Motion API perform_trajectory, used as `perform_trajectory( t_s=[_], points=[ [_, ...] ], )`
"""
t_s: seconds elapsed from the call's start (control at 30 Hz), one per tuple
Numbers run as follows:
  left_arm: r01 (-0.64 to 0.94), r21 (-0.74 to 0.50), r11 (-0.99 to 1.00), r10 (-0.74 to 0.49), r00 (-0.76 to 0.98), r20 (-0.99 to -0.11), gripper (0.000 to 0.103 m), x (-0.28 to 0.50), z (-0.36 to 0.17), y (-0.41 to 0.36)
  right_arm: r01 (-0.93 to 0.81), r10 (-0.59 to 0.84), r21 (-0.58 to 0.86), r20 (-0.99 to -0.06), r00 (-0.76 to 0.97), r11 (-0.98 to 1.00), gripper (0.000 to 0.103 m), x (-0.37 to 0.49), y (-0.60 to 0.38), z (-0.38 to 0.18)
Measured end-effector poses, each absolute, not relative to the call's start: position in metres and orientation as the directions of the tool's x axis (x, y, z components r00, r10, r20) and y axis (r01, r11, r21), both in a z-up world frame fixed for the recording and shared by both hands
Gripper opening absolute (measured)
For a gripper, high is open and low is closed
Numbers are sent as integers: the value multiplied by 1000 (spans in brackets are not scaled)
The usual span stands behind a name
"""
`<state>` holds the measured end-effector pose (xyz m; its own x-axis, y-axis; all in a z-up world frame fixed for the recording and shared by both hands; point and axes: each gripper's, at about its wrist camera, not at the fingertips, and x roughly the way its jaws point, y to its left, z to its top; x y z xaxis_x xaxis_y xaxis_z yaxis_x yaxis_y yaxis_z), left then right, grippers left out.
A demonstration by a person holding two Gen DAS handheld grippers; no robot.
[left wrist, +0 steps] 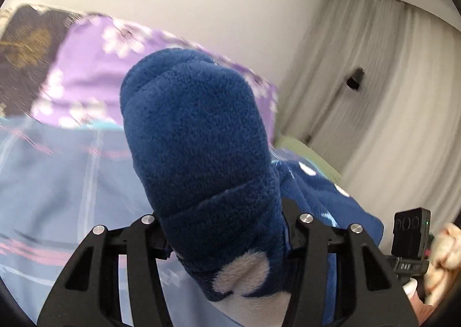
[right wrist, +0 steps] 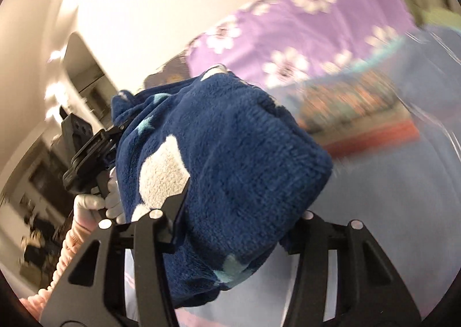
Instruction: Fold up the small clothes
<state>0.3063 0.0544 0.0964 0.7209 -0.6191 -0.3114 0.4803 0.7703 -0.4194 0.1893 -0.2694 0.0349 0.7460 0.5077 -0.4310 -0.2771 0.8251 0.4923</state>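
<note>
A thick blue fleece garment (left wrist: 201,136) is gripped by the left tongs (left wrist: 227,243), bunched between the fingers and standing up ahead of them. The same garment (right wrist: 230,171) is clamped in the right tongs (right wrist: 239,226), held above the bed sheet (right wrist: 389,211). It is judged soft, light, bulky and floppy; edges or corners are best taken, not the bulk.

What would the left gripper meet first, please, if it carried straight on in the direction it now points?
Apart from the blue fleece garment the left gripper already holds, probably the purple floral pillow directly behind it, above the blue plaid bedsheet. Depth is unclear, and the fleece hides much of the line ahead.
</note>
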Motion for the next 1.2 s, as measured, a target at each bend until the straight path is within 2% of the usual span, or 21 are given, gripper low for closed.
perform_trajectory(
  t_s=[0.13,0.33,0.4,0.43,0.47,0.5,0.57,0.6,0.63,0.67,0.73,0.77,0.8,0.87,0.97,1.03,1.1,1.2],
  points=[
    [372,-397,839,-507,800,-321,54,359,116,88,-334,558,487,-444,701,807,50,288,-241,59],
    [239,-344,908,-362,861,-357,55,433,105,116,-307,499,419,-497,710,855,50,413,-196,44],
    [189,-332,924,-313,871,-377,58,464,88,118,-270,471,419,-511,719,867,50,449,-192,31],
    [162,-322,933,-287,875,-391,63,476,78,118,-249,449,409,-520,727,878,51,466,-189,23],
    [115,-301,947,-241,873,-424,71,490,62,117,-225,419,391,-533,735,892,54,480,-187,15],
    [73,-275,959,-200,861,-467,72,502,44,116,-163,336,333,-572,748,929,62,498,-182,-4],
    [-11,-220,975,-125,795,-593,74,530,-8,108,-49,193,234,-645,740,971,69,513,-176,-35],
    [-57,-186,981,-84,738,-670,74,540,-40,105,4,123,176,-703,700,984,68,521,-172,-64],
    [-89,-140,986,-40,693,-720,74,544,-69,103,4,130,179,-728,673,984,68,525,-171,-79],
    [-104,-124,987,-16,696,-718,75,541,-81,104,-12,163,205,-743,649,979,68,523,-170,-95],
    [-90,-214,973,-82,726,-683,75,529,-87,117,-32,205,245,-723,660,969,67,510,-172,-111],
    [-88,-277,957,-129,724,-677,75,526,-83,127,-27,201,247,-716,668,969,67,504,-175,-110],
    [-96,-288,953,-139,706,-694,75,525,-81,133,-27,207,253,-719,664,967,67,502,-177,-108],
    [-78,-233,969,-113,700,-705,75,514,-73,129,-26,202,245,-729,654,969,67,494,-181,-103],
    [16,-129,992,-98,740,-665,75,472,-53,112,-97,225,218,-704,674,971,68,451,-179,-85],
    [88,-93,992,-127,764,-633,79,434,-39,95,-178,242,164,-679,693,970,73,403,-172,-72],
    [160,-68,985,-169,779,-603,83,384,-30,78,-234,231,85,-659,716,969,83,346,-167,-65],
    [249,-75,966,-248,801,-544,87,314,-15,52,-262,215,14,-615,759,965,93,272,-169,-56]
  ],
)
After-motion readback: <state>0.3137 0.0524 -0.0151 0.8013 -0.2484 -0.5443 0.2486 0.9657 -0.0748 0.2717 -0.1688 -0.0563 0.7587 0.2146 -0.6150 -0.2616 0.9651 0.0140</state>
